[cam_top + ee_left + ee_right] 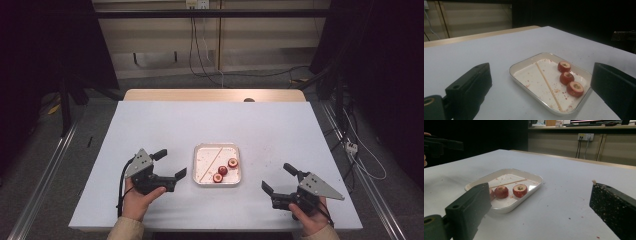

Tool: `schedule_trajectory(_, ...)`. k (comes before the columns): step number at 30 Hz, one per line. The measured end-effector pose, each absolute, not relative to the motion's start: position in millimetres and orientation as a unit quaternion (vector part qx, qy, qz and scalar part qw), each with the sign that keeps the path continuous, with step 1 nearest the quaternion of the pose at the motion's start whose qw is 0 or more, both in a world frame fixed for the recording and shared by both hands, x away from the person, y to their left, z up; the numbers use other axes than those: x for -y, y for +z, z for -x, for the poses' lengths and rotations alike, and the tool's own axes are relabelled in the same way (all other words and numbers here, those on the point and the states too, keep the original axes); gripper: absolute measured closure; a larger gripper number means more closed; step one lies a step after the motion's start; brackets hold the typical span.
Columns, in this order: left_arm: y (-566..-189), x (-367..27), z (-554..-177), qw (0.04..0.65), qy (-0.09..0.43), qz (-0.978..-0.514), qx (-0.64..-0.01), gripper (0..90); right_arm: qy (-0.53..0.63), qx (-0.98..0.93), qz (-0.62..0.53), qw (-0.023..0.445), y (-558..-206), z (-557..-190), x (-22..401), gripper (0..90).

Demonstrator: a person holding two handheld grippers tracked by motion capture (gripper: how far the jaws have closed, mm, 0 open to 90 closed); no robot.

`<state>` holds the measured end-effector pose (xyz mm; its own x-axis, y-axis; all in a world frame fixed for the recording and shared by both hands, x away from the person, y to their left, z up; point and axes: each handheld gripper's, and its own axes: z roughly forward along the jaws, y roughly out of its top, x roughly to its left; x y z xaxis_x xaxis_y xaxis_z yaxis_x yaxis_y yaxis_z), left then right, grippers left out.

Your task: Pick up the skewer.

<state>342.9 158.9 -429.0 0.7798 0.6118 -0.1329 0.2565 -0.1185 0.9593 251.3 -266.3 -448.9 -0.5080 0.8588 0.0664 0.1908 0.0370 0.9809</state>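
**Both grippers waiting beside the tray**

The tray is sitting near the table's front middle, holding three red fruit pieces in a row along its right side and a thin skewer lying diagonally across it. The left gripper is hovering just left of the tray, jaws spread and empty. The right gripper is hovering right of it, farther off, jaws likewise spread and gripping nothing.
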Motion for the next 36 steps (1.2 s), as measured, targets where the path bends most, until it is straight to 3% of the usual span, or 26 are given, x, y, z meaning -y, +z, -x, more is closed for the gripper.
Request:
schedule_trajectory(18, -426.1, -120.6, -356.3, 0.567, 0.140, -0.754, -0.301, 7.7, 0.571, -0.656, -0.397, 0.293, -448.3, -251.1, 266.8, 3.0)
schedule_trajectory(36, -430.8, -88.4, -370.8, 0.506, 0.121, -0.796, -0.310, 34.7, 0.575, -0.655, -0.394, 0.292, -447.1, -250.3, 267.1, 3.0)
